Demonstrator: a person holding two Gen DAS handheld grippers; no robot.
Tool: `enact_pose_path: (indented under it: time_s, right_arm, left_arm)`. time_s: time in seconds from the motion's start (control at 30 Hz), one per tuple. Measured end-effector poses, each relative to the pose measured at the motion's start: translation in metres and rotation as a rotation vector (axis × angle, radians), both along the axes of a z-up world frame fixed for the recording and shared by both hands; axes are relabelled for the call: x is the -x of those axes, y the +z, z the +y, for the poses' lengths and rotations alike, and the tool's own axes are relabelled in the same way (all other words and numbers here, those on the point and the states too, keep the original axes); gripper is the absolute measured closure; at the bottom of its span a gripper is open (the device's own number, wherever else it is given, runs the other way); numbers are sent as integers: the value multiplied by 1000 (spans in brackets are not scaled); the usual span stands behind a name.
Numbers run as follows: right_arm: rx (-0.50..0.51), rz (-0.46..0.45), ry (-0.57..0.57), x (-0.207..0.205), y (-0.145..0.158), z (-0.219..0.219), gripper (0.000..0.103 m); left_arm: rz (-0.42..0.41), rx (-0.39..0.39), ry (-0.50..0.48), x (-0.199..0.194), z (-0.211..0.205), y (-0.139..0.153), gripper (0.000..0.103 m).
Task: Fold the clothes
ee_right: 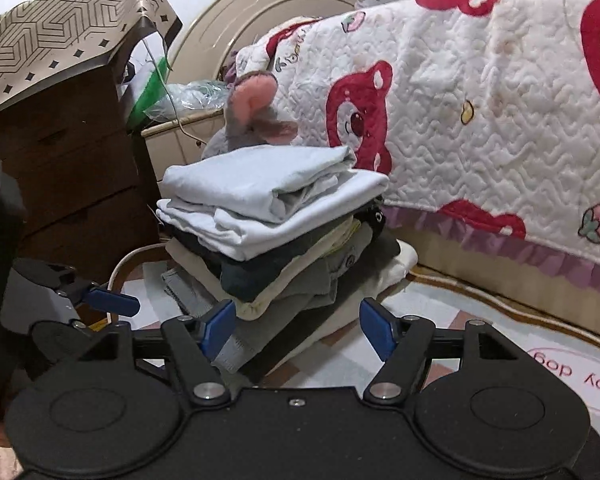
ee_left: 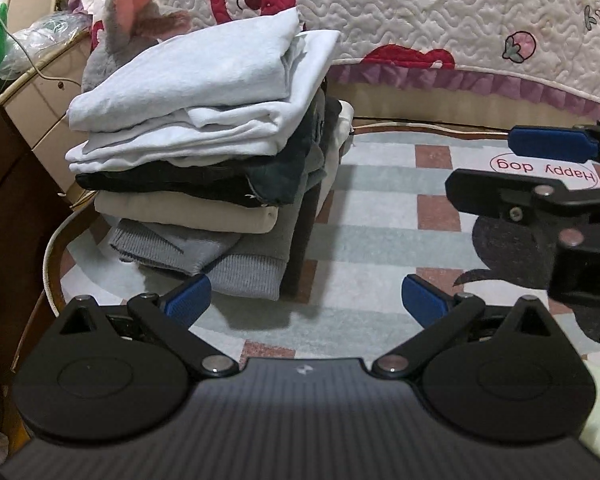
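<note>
The stack of folded clothes (ee_left: 204,168) sits on the checked rug (ee_left: 364,216), toward its far left corner near the quilt-draped bed (ee_left: 440,20). Both claws are spread and hold nothing. The left claw (ee_left: 305,300) has the stack ahead and to its left, the nearer of the two; the right claw (ee_right: 298,330) faces it more squarely, the stack's long edges running left to right. The left wrist view shows open rug to the stack's right; only the right wrist view shows the brown drawer chest (ee_right: 76,160) just beside it.
</note>
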State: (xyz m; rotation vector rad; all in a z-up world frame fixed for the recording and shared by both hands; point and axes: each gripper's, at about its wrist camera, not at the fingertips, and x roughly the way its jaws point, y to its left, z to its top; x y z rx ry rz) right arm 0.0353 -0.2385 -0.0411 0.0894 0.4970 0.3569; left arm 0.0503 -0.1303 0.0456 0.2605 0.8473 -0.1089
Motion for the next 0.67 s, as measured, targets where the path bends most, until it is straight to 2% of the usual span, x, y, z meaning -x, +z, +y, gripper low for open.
enact_pose_path:
  time_s: [0.1,0.27,0.67]
  right_arm:
    - [-5,1,-5,1,-2,-1,29]
    - [-36,7,22,4,4,0,29]
    - [-23,14,28,3,3,6,29]
  left_arm:
    - [-10,-1,-3,1,-1,2,0]
    - [-12,40,1,-1,-1,4,0]
    - [13,29,4,-2,0,-5,0]
